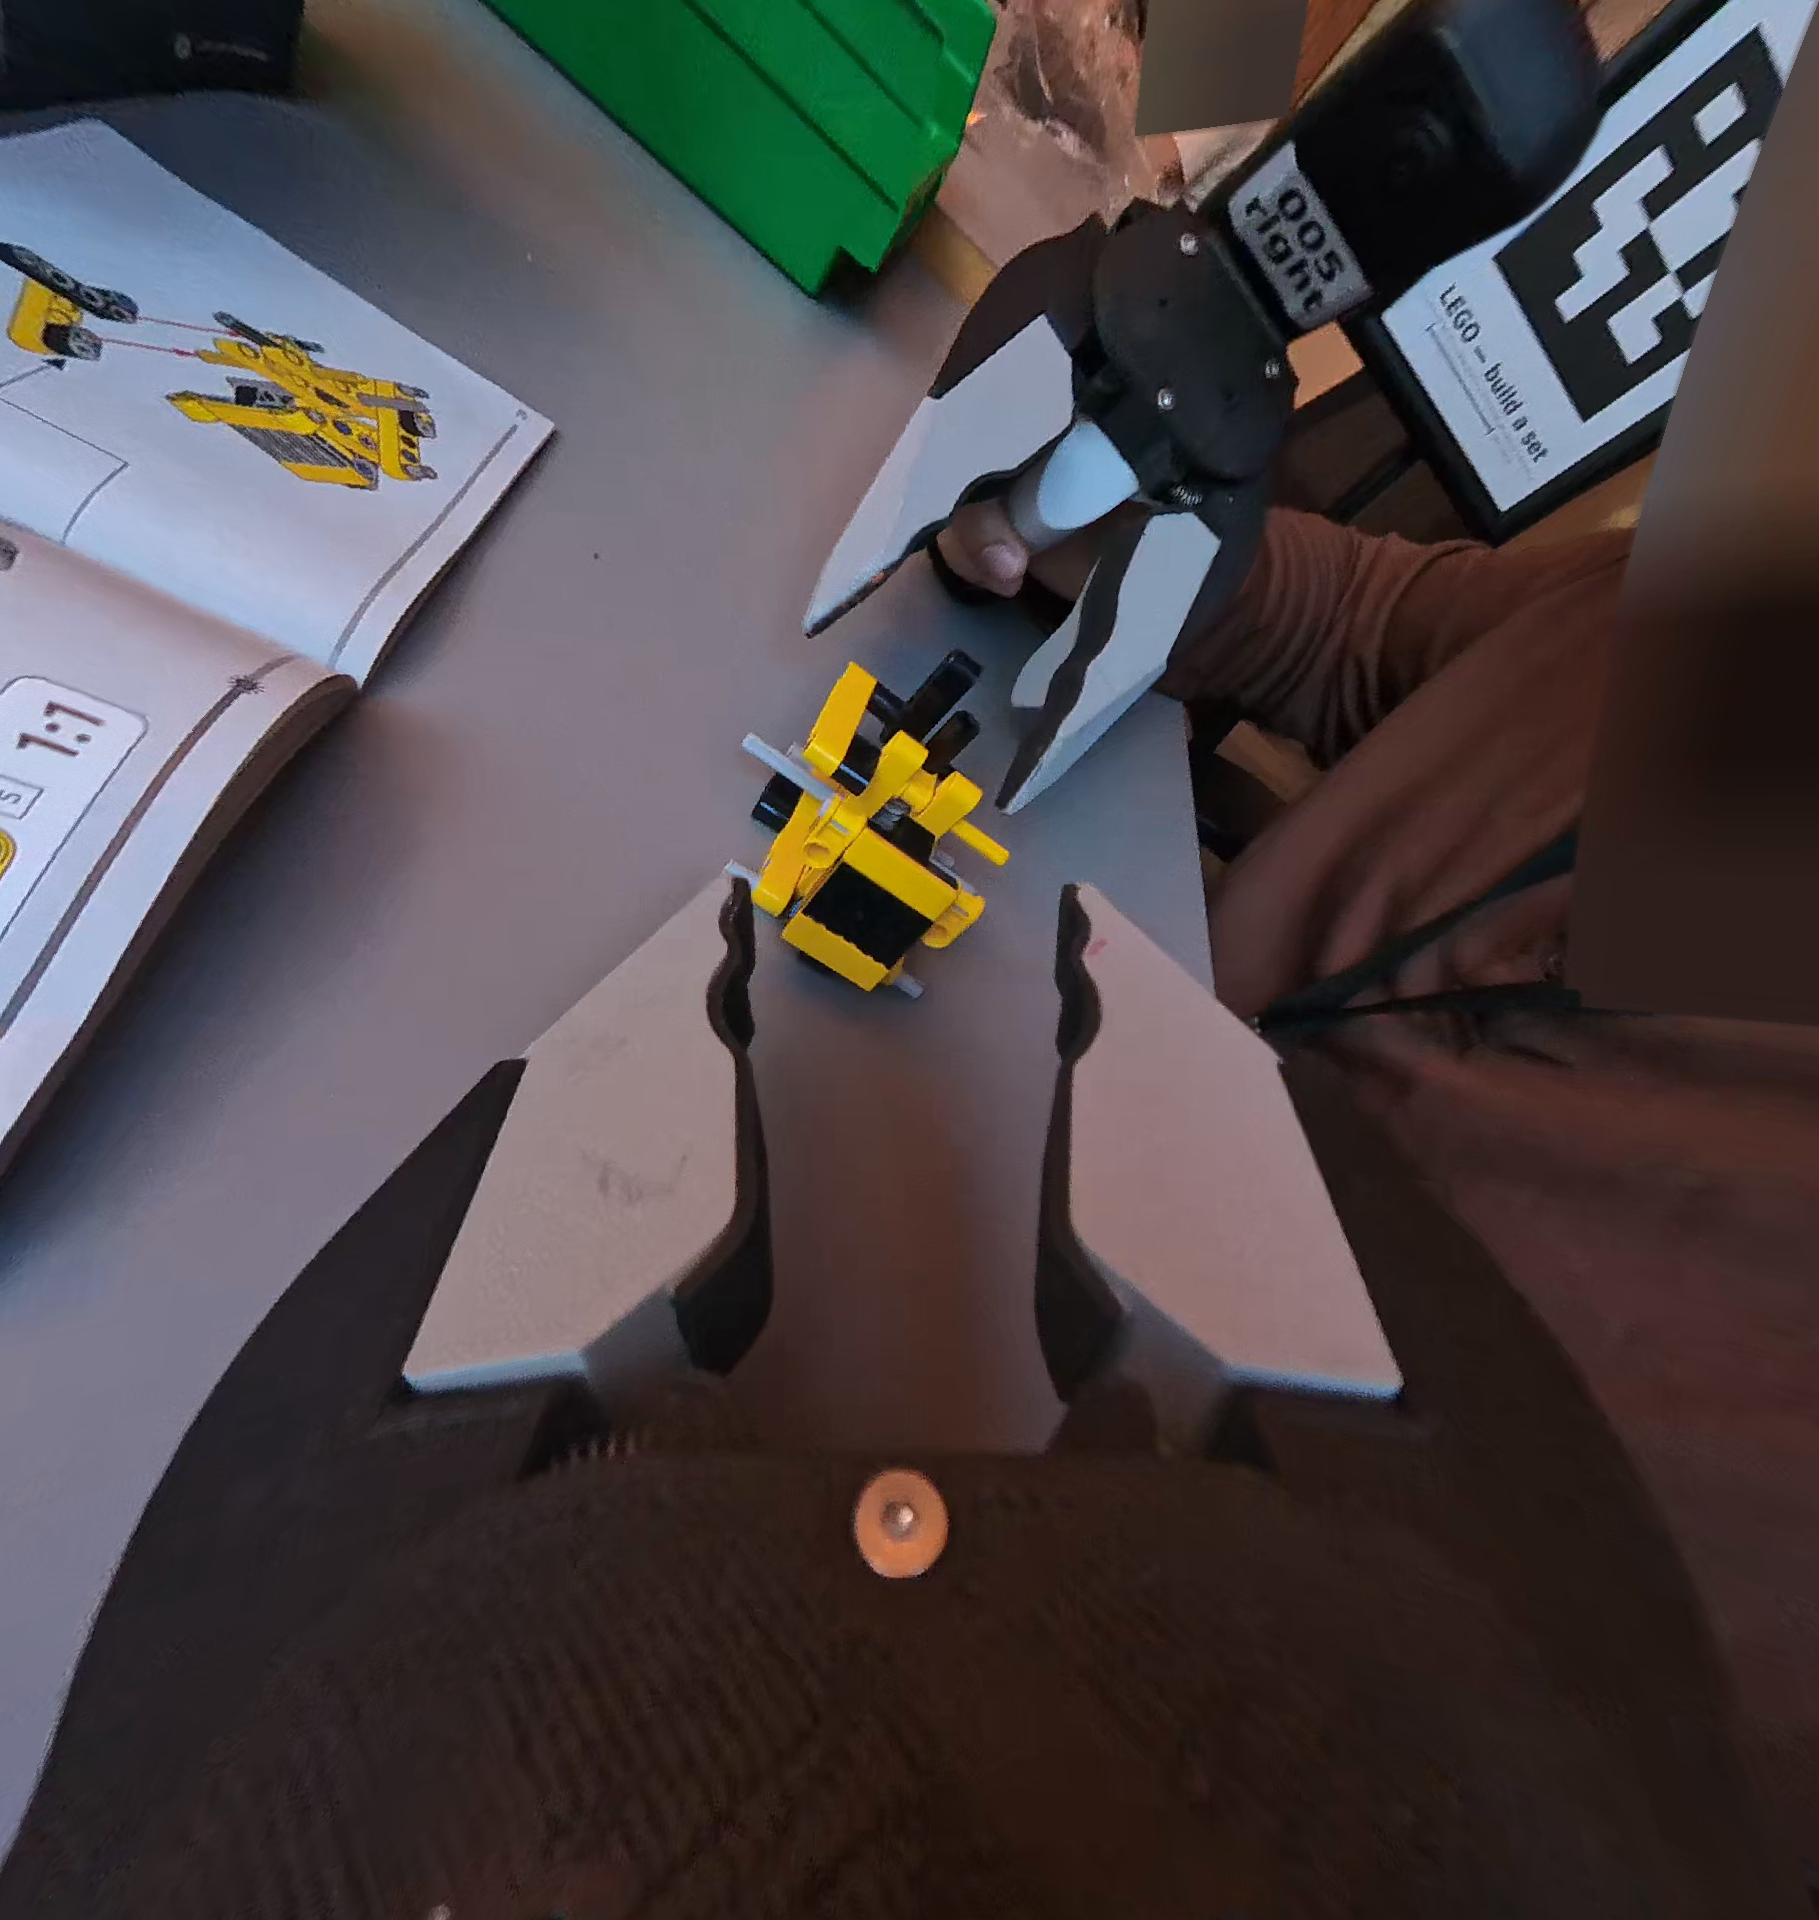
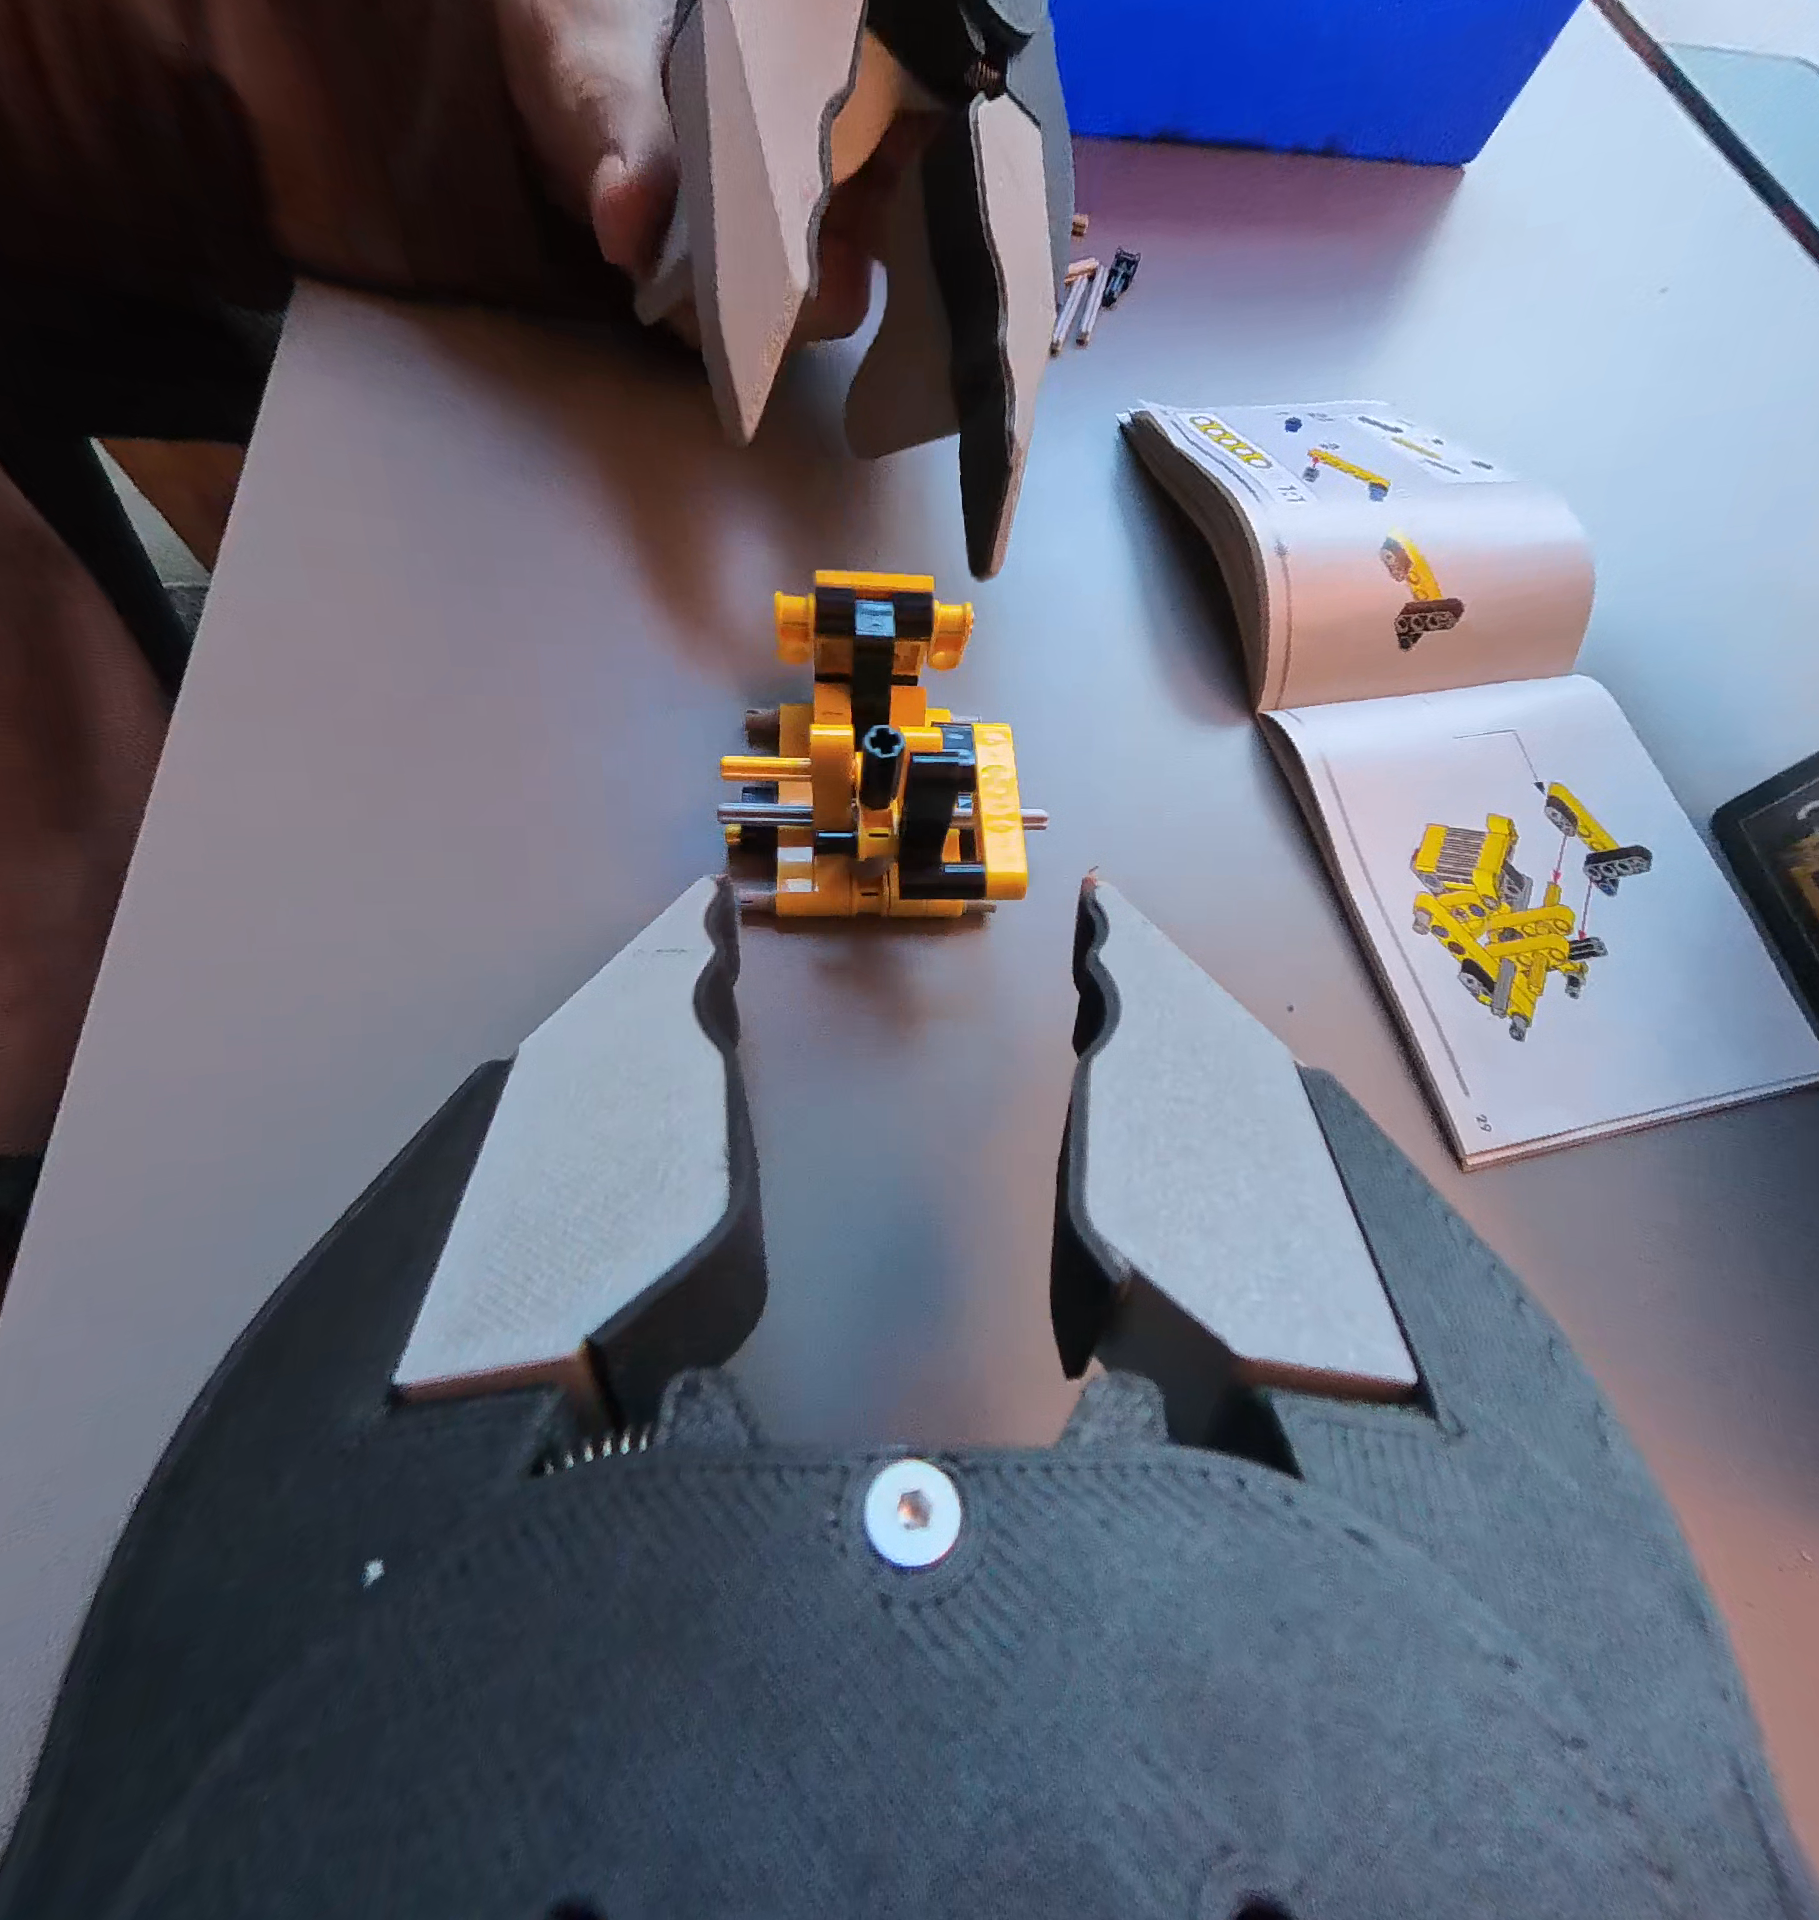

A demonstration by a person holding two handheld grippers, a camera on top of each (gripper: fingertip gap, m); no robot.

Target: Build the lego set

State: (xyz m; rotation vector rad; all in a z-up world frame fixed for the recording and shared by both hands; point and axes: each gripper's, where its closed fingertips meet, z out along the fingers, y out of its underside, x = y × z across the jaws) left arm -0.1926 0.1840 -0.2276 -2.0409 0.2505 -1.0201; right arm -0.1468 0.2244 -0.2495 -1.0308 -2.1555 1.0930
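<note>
A partly built yellow and black lego model (image 1: 869,836) with grey axles stands on the grey table (image 1: 572,831). It also shows in the right wrist view (image 2: 874,769). My left gripper (image 1: 900,899) is open and empty, its tips just short of the model on one side. My right gripper (image 2: 905,888) is open and empty, its tips just short of the model on the opposite side. Each gripper shows in the other's view: the right gripper (image 1: 910,717) beyond the model, and the left gripper (image 2: 869,499) above it.
An open instruction booklet (image 1: 188,582) lies beside the model, also seen in the right wrist view (image 2: 1487,790). A green bin (image 1: 770,114) and a blue bin (image 2: 1300,73) stand at the table's far ends. Small loose parts (image 2: 1092,291) lie near the blue bin. The table edge (image 1: 1201,831) is close.
</note>
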